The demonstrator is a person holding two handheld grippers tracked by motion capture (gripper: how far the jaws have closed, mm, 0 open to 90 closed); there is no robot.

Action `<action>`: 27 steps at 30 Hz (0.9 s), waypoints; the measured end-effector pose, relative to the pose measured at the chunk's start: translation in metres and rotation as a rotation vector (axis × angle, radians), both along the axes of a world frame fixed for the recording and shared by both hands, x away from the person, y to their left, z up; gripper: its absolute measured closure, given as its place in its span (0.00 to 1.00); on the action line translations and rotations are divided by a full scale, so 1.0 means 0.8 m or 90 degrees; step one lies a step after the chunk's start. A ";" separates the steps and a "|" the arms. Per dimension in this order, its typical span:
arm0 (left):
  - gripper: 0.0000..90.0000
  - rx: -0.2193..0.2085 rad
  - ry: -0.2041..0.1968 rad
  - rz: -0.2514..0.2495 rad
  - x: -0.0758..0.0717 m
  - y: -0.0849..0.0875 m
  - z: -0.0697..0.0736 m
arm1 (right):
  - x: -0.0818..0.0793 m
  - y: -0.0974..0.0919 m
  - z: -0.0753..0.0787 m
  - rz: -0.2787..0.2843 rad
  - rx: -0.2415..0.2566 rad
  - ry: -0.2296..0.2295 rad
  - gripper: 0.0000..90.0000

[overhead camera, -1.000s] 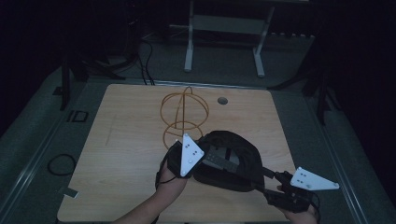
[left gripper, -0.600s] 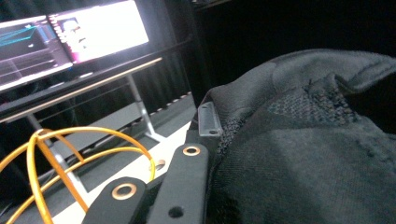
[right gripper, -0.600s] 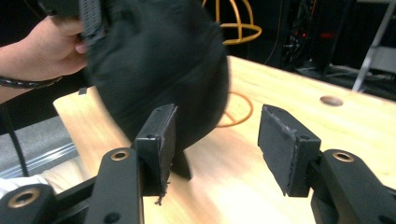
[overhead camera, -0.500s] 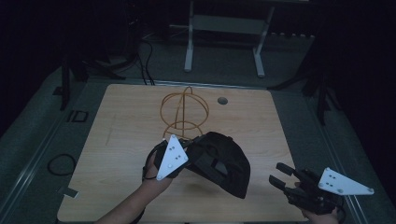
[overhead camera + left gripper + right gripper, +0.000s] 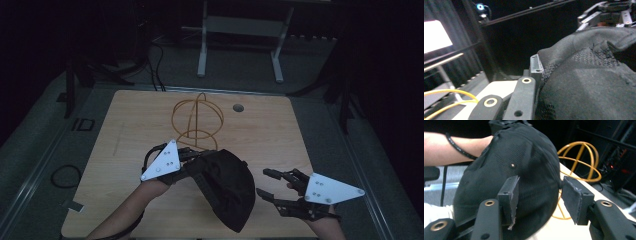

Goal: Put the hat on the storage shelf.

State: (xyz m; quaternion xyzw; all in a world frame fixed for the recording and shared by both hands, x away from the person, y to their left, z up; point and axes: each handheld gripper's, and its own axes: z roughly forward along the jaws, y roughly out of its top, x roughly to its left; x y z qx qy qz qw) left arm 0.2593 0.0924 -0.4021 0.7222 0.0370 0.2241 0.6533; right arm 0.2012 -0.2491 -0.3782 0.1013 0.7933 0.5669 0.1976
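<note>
Just in front of the yellow wire stand [image 5: 197,120], the black cap [image 5: 225,187] hangs tilted above the table [image 5: 125,150]. Its edge nearest the stand is pinched tight in the left gripper [image 5: 192,160]. On the cap's far side from that grip, the right gripper [image 5: 270,185] sits close to the cap with its jaws apart, having just widened a little, its pads [image 5: 510,192] clear of the fabric.
</note>
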 end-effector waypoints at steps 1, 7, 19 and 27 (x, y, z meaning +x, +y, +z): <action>0.99 0.003 0.001 -0.003 0.000 -0.001 0.000 | 0.001 0.005 0.001 0.012 -0.007 -0.003 0.52; 0.99 0.004 -0.004 -0.053 -0.007 -0.013 0.004 | 0.013 0.025 0.001 0.028 -0.033 -0.020 0.48; 0.99 -0.014 -0.007 -0.063 -0.014 -0.015 0.016 | 0.022 0.042 0.006 0.050 -0.056 -0.012 0.49; 0.99 -0.030 0.000 -0.057 -0.012 -0.011 0.016 | 0.026 0.048 -0.001 0.024 -0.067 -0.001 0.75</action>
